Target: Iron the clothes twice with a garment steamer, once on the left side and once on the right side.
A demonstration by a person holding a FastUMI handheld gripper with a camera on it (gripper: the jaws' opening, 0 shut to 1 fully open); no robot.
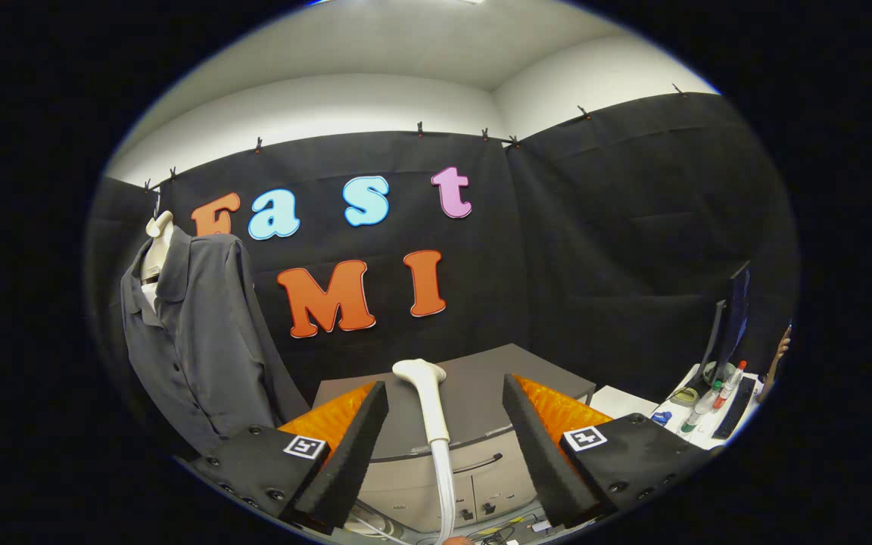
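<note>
Jaws: your gripper (444,446) is wide open, gripping nothing; the steamer head (424,390) stands upright in the gap, touching neither finger.
Shirt: dark shirt (190,333) hangs on a hanger (157,241), well off to the left of the fingers, against the booth wall.
Cabinet: grey cabinet (481,393) sits just beyond the fingers, behind the steamer.
Grasp: keep the handle centred between the pads and close on the straight neck below the flared head, not on the hose (445,492).
Then: swing left to the shirt, nozzle facing the fabric.
Side table: bottles and a monitor (731,325) far right; stay clear.
Unclear: hose runs down out of sight; steamer base hidden; shirt hem cut off.
</note>
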